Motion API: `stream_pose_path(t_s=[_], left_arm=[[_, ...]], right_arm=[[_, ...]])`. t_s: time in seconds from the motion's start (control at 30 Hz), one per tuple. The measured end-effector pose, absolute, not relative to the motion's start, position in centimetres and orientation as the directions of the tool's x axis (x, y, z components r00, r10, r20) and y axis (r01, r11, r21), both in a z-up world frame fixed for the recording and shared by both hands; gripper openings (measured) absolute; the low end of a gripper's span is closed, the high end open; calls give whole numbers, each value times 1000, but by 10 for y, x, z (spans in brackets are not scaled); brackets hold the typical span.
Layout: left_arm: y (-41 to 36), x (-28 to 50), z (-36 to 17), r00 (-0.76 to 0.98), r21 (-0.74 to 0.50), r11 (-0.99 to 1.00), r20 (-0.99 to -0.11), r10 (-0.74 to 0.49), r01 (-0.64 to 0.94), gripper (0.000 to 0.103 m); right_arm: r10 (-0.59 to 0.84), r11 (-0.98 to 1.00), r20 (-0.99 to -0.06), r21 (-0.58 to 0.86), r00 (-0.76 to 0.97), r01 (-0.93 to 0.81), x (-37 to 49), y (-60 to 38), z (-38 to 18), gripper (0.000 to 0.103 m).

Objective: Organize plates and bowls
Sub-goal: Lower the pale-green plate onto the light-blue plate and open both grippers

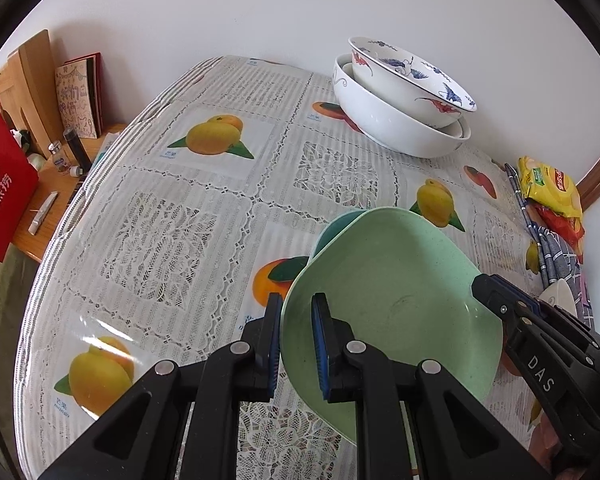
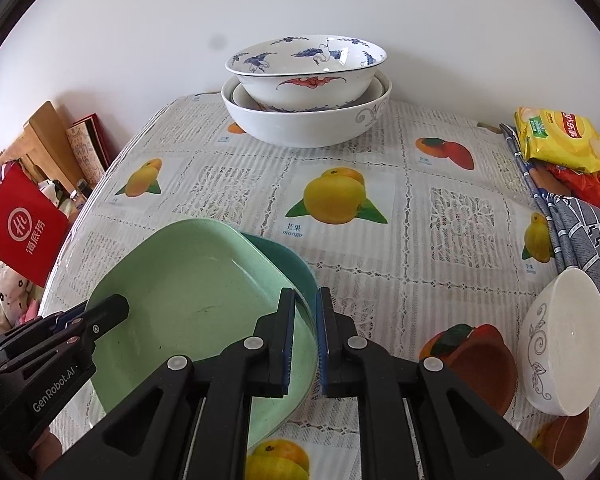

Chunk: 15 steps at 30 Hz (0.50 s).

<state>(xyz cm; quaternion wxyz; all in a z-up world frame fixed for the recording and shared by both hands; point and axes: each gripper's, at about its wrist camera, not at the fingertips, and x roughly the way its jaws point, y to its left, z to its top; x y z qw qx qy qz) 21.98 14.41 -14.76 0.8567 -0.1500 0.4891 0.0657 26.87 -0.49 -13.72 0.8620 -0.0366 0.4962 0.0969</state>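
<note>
A light green square plate (image 1: 396, 292) (image 2: 196, 300) lies stacked on a darker teal plate (image 1: 334, 226) (image 2: 286, 258) on the fruit-print tablecloth. My left gripper (image 1: 297, 340) (image 2: 96, 320) is shut on the green plate's left rim. My right gripper (image 2: 305, 340) (image 1: 496, 300) is shut on the right rims of both plates. At the back, a blue-and-red patterned bowl (image 1: 412, 80) (image 2: 306, 70) sits nested in a large white bowl (image 1: 396, 120) (image 2: 306, 120). A small white bowl (image 2: 564, 344) lies on its side at the right.
Yellow and red snack bags (image 2: 560, 140) (image 1: 548, 184) and a blue checked cloth (image 2: 580, 224) lie along the table's right edge. Left of the table a lower wooden surface (image 1: 52, 200) holds a red bag (image 1: 4, 180), books and small bottles.
</note>
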Motion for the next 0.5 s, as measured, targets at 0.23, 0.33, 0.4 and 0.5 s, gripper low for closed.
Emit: stream_pose_path(t_s=[0.23,0.33,0.4,0.5], left_arm=[[139,225,-150,520,-159,954,-854,-5,-252,14],[138,225,-152,513,-153,956,-858,-2,-252,14],[139,225,-153,511,-162,954,-860,-12,-251,14],[139,224,-152,505,-169,954,-863,-21,-249,14]], right_arm=[[134,977,-854,28,503,-213,278,-4,-139,11],[132,975,-849,17,512,-222,281,-2,-139,12],[140,975,-848,27,511,-223,283,-3,-139,13],[158,972,-847,44,508,-230,285,-2,-140,16]])
